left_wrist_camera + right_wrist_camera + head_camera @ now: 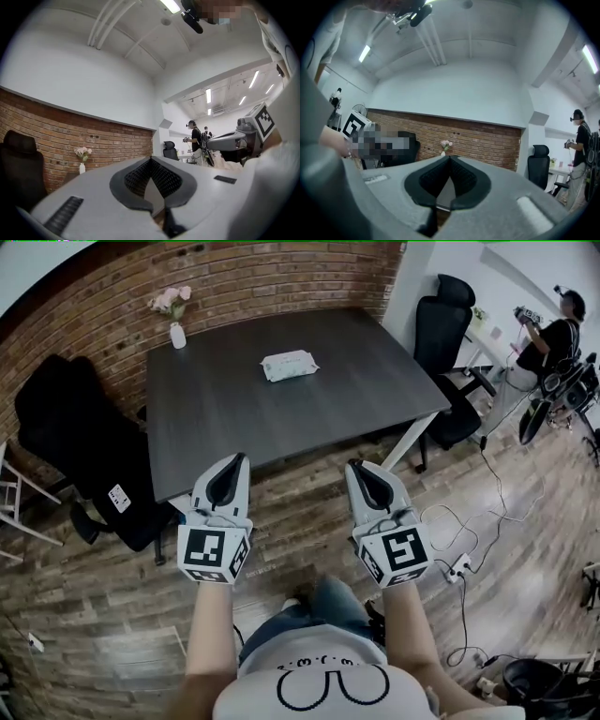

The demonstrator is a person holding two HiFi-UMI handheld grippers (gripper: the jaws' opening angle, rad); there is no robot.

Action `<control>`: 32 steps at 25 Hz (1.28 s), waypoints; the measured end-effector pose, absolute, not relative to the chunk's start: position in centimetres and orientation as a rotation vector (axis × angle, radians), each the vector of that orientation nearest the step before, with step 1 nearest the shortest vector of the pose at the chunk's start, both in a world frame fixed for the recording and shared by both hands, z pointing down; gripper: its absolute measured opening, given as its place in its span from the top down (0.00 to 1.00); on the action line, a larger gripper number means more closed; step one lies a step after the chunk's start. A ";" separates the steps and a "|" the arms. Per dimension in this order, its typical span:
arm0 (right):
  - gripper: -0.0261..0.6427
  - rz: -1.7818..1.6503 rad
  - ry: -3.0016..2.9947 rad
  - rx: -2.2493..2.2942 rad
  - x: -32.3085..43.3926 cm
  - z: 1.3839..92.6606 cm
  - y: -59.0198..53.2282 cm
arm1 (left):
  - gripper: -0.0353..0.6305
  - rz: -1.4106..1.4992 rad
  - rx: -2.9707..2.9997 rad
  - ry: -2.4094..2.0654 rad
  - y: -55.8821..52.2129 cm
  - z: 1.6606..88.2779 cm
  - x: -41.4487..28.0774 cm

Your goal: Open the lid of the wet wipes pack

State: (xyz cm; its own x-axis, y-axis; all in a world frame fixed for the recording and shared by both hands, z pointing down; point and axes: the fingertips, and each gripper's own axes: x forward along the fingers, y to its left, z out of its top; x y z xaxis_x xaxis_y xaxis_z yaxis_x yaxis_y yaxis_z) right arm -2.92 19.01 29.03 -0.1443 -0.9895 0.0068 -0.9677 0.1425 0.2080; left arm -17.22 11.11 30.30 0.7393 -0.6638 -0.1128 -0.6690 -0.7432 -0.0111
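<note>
The wet wipes pack (289, 365), pale green and white, lies flat on the far middle of the dark table (281, 418), lid side up and closed as far as I can tell. My left gripper (236, 458) and right gripper (354, 465) are held side by side over the wooden floor, just short of the table's near edge, both pointing at the table. Each is shut, tips meeting, with nothing between them. The left gripper (151, 159) and the right gripper (450, 157) show the same in their own views. The pack is hidden in both gripper views.
A white vase with pink flowers (177, 332) stands at the table's far left corner. A black chair (89, 460) sits left of the table, black office chairs (441, 329) to its right. A person (553, 338) stands far right. Cables and a power strip (457, 568) lie on the floor.
</note>
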 end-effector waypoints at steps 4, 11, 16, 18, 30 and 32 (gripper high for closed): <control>0.96 -0.240 -2.283 1.916 -1.5 29.0 15.1 | 0.95 0.160 -2.883 1.123 7.7 30.6 -15.6; 0.96 -0.240 -2.341 1.867 3.3 29.8 6.1 | 0.95 0.124 -2.843 1.206 -0.1 31.6 -12.0; 0.96 -0.233 -2.409 1.772 7.7 30.5 -3.1 | 0.95 0.102 -2.817 1.319 -8.1 32.5 -7.9; 0.96 -0.234 -2.425 1.723 9.7 30.6 -6.7 | 0.95 0.089 -2.810 1.347 -11.3 32.7 -5.8; 0.96 -0.181 -2.510 1.524 18.9 32.8 -24.5 | 0.95 0.053 -2.731 1.556 -26.9 33.6 2.1; 0.96 -0.170 -2.513 1.505 19.4 33.5 -26.3 | 0.95 0.036 -2.728 1.572 -28.4 34.1 2.5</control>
State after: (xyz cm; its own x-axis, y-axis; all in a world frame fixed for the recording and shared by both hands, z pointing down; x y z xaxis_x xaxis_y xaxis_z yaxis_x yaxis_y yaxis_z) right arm 19.37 -26.32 33.45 -0.4582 -0.8810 0.1177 -0.8571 0.4730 0.2040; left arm 2.51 -28.39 34.13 0.5013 -0.8651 -0.0159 -0.8650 -0.5015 0.0178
